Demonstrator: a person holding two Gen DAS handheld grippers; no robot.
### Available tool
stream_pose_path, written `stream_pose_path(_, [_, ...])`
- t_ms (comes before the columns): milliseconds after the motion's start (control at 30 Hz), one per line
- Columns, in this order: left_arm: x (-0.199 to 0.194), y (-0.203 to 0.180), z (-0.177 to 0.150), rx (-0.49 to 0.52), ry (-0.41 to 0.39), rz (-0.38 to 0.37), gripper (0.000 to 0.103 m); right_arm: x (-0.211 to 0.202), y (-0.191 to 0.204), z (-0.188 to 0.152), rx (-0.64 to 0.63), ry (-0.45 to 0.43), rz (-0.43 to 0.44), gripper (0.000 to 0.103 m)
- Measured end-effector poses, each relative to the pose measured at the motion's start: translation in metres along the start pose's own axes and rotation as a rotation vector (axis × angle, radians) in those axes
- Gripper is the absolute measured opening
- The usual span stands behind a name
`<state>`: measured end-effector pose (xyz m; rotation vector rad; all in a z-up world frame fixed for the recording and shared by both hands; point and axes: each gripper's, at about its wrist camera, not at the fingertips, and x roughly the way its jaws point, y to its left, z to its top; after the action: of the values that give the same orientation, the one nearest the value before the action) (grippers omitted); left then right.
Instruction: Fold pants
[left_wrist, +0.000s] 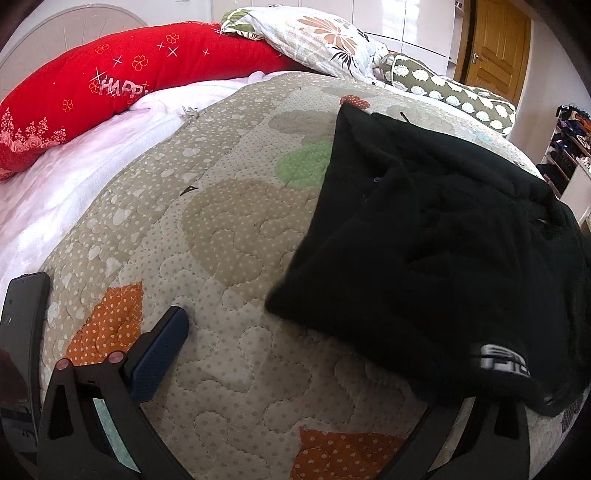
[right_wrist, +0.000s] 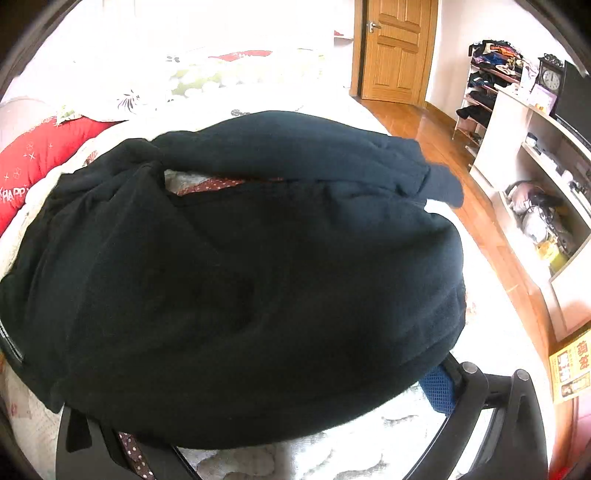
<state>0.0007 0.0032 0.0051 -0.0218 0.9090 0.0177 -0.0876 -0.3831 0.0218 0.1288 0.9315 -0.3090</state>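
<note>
Your pants (left_wrist: 436, 236) lie on the quilt (left_wrist: 229, 229) toward the right edge of the bed, already gathered into a thick, roughly square bundle with several layers stacked, so most of the folding looks done. The white logo (left_wrist: 504, 360) sits on the near corner, and the far edge runs fairly straight, but the top layers show creases and a loose flap toward the right. From your right wrist view the pants (right_wrist: 236, 280) fill the frame, and a gap near the far side lets the quilt show through between a rolled upper edge and the layer under it, so that end is not lying flat. Your left gripper (left_wrist: 314, 369) hangs over bare quilt just left of the bundle with its jaws wide and nothing between them; its right finger is hidden under the near corner of the cloth. Your right gripper (right_wrist: 266, 410) also stands wide, its fingers straddling the near edge of the bundle, whether it touches the cloth you cannot tell. What seems left is one last tidy fold or a smoothing of that loose far edge.
</note>
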Motion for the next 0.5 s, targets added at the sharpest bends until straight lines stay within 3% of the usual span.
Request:
stream_pose_path(400, [0.001,-0.003,0.0,0.017,0.006,0.019,0.103,-0.001,0.0,-0.001,-0.006,0.003,-0.008,0.103])
stream_pose_path(500, [-0.01,-0.003,0.002,0.035,0.061,-0.002,0.103,-0.002,-0.002,0.0,0.0,0.008,-0.002,0.103])
